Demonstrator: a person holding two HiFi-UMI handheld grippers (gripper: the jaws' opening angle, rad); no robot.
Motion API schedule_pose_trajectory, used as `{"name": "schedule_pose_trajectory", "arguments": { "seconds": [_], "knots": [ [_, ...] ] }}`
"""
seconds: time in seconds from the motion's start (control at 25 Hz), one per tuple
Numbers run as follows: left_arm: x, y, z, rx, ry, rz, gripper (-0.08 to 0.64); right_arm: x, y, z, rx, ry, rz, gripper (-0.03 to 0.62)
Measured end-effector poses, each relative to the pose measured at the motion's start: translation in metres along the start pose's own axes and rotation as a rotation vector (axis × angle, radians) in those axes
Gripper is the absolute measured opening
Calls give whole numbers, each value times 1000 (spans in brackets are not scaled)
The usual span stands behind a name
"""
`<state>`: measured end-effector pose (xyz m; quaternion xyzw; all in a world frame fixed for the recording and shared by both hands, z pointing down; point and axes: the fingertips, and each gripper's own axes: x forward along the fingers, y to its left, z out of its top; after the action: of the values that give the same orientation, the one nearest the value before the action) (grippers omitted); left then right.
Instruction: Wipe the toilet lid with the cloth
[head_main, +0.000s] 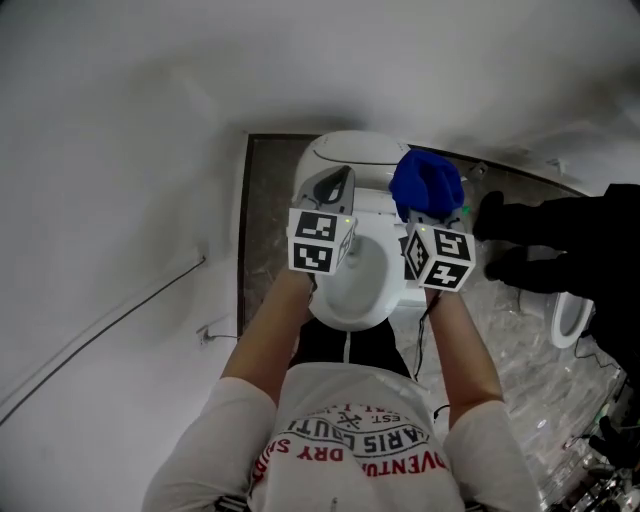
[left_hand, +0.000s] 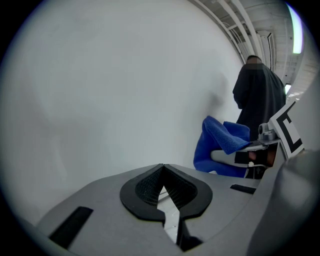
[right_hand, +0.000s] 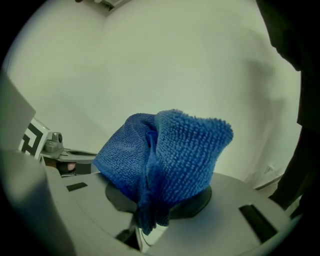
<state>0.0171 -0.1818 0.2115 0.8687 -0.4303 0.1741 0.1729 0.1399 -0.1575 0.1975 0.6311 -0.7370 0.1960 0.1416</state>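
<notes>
Cloth in right claw, lifted over far right of toilet, wipe not started.
Right gripper (head_main: 428, 212) is clenched on the bunched blue cloth (right_hand: 165, 155), most of it standing up past the jaws and facing the wall, apparently not touching the toilet lid (head_main: 352, 285), which lies nearer and lower. Left gripper (left_hand: 163, 175) is clenched with nothing in it, just left of the right one over the far end of the toilet. Risks, as judgement: the grip is only on a fold, so drag on the lid could pull the cloth free; the bare jaw front may scrape the lid if the wad isn't turned down; a person in black (head_main: 570, 230) stands near on the right.
</notes>
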Motion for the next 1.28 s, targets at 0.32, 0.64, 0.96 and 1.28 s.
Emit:
{"name": "schedule_pose_trajectory", "arguments": {
  "seconds": [0.32,0.64,0.96,1.28],
  "knots": [
    [-42,-23,-16,-12,-84,-8,6,-44,10,-20,-17,-50,-97,94],
    [-78,-35,-55,-81,-52,-35,7,-84,26,-55,0,-40,-100,94],
    [-116,-65,-98,-96,-42,32,6,-126,33,-98,-19,-10,-52,94],
    [-156,-80,-159,-110,-92,106,7,-153,52,-161,-34,54,1,94]
  ]
}}
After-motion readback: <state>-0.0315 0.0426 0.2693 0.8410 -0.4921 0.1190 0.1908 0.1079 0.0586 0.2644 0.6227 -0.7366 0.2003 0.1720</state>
